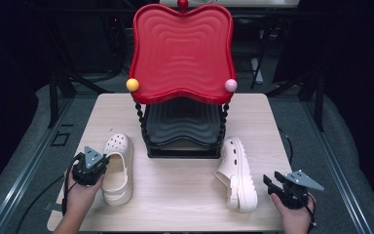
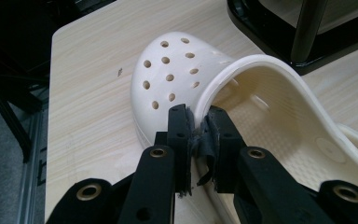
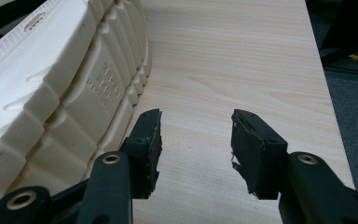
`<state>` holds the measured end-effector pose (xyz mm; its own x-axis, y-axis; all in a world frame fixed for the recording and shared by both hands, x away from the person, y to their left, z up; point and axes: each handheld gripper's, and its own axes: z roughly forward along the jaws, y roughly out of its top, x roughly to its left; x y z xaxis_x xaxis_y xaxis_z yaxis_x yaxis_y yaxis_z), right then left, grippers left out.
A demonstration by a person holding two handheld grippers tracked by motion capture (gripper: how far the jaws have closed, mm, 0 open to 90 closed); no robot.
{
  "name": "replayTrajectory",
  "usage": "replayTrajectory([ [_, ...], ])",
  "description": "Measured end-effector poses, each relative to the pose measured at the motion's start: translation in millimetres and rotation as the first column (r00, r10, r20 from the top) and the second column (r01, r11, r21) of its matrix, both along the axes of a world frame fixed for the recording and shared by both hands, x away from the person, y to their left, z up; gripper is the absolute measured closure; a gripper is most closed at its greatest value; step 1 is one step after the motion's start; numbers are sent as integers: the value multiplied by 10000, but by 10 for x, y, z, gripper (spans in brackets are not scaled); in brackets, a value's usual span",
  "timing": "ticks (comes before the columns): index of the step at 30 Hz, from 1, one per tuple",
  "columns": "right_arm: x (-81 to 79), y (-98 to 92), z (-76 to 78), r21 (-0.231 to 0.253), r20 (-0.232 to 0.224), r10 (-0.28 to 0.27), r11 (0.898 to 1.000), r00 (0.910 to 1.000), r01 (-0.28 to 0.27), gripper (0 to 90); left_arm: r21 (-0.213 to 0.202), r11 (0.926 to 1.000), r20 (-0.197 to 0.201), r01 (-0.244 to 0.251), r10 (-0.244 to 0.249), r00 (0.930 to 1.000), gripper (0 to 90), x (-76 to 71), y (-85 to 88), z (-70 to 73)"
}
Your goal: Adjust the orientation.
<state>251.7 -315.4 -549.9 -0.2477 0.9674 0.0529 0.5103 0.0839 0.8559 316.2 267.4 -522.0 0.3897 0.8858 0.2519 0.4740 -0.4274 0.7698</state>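
A cream clog with holes in its toe stands upright on the left of the wooden table. My left gripper reaches it from the left. In the left gripper view the jaws of this gripper pinch the thin side wall of the clog at the rim, one pad outside and one inside. A second cream clog lies on its side at the right, sole facing right. My right gripper hovers just right of it, open. In the right gripper view its jaws are empty beside the ridged sole.
A two-level rack stands at the table's middle back, with a red wavy top tray and a black lower tray. A yellow ball and a pink ball mark its front corners. Bare wood lies between the clogs. Dark floor surrounds the table.
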Motion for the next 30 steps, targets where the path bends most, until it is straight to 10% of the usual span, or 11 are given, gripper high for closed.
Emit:
replayTrajectory([
  [17, -5, -5, 2, 64, 0, -63, 10000, 10000, 63, 523, -323, 9964, 41, 778, -777, 9970, 824, -480, 16, 101],
  [30, -11, -14, 6, 51, 21, -133, 9999, 9999, 133, 524, -536, 9842, -158, 1685, -1696, 9854, 824, -692, -401, 99],
])
